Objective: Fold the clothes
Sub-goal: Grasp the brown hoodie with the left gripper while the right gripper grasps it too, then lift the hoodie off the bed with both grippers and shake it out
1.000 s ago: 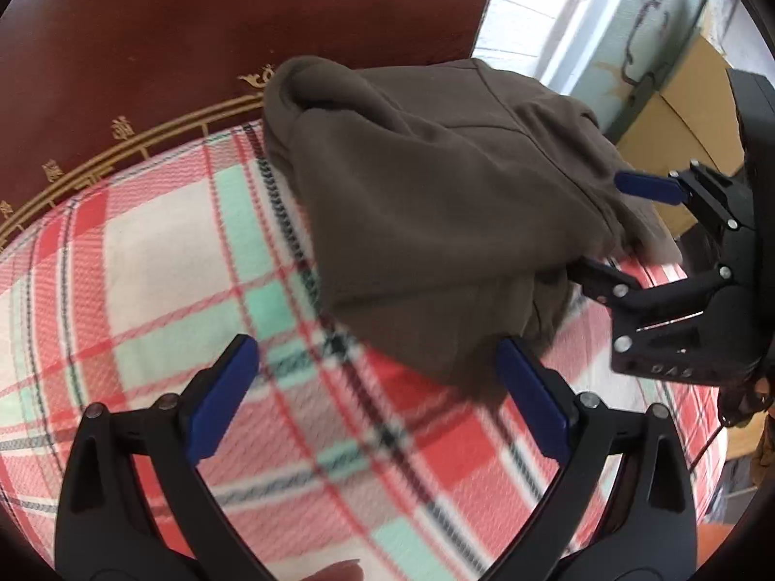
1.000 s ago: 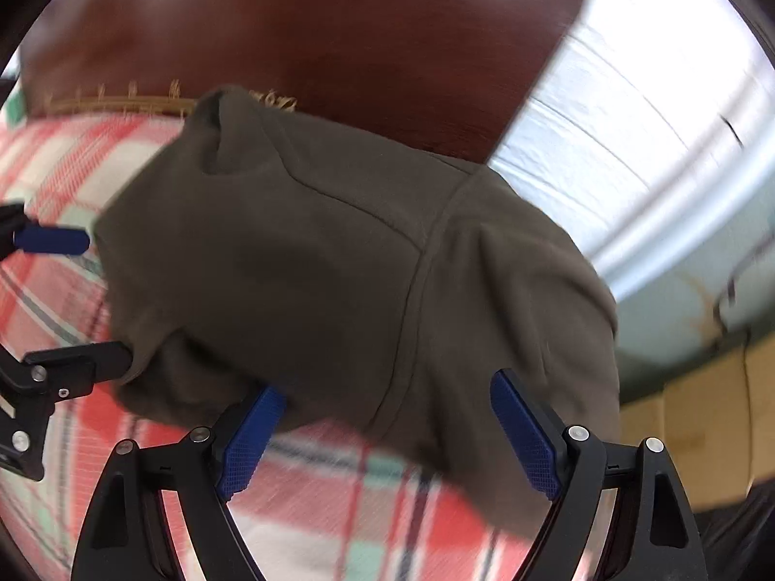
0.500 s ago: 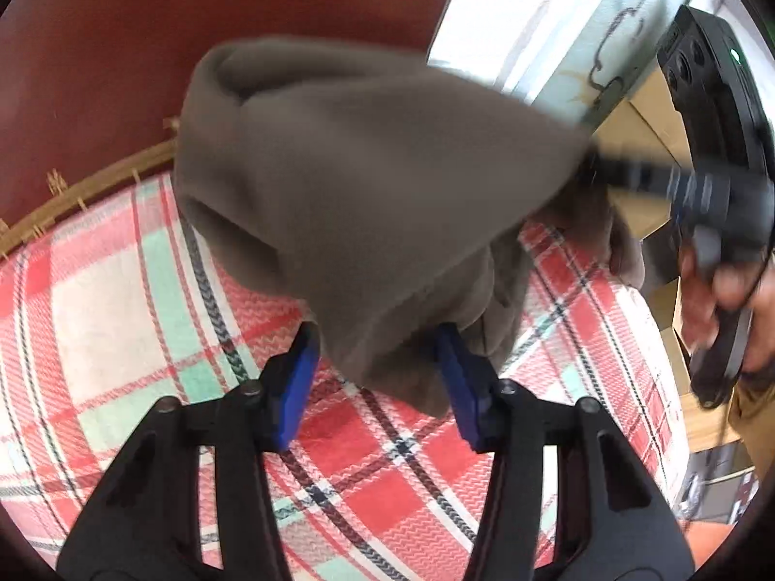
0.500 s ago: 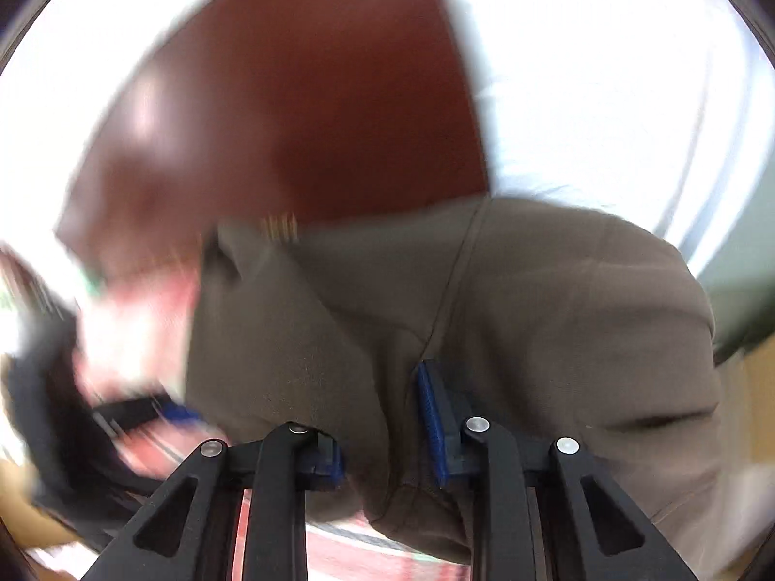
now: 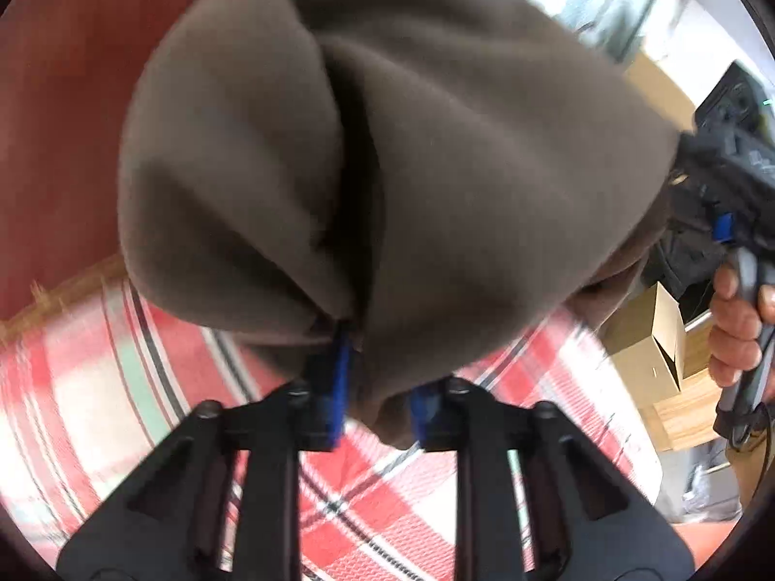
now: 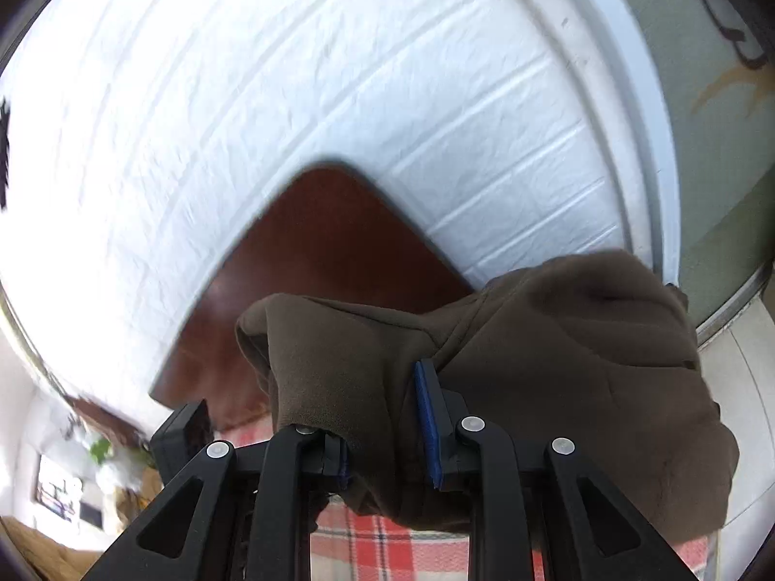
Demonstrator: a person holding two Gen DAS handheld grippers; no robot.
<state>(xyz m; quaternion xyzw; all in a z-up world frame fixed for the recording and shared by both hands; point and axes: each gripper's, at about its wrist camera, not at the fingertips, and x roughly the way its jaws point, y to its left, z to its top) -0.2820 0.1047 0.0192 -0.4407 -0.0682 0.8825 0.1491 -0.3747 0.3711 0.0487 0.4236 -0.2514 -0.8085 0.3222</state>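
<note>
A brown fleece garment (image 5: 411, 169) hangs bunched in the air above a red, white and green plaid bedspread (image 5: 121, 411). My left gripper (image 5: 375, 397) is shut on its lower edge. My right gripper (image 6: 387, 435) is shut on another part of the same garment (image 6: 557, 387), which droops to the right of it. The right gripper (image 5: 726, 227) also shows at the right edge of the left wrist view, with the hand that holds it. Most of the garment's shape is hidden in folds.
A dark red-brown headboard (image 6: 310, 266) stands behind the bed against a white brick-pattern wall (image 6: 290, 72). Cardboard boxes (image 5: 649, 353) sit past the bed's right side. A green-grey wall panel (image 6: 717, 121) is at the far right.
Both grippers went from open around the garment's edge to shut on it, then lifted it off the bedspread. The right wrist view now tilts up toward the wall.
</note>
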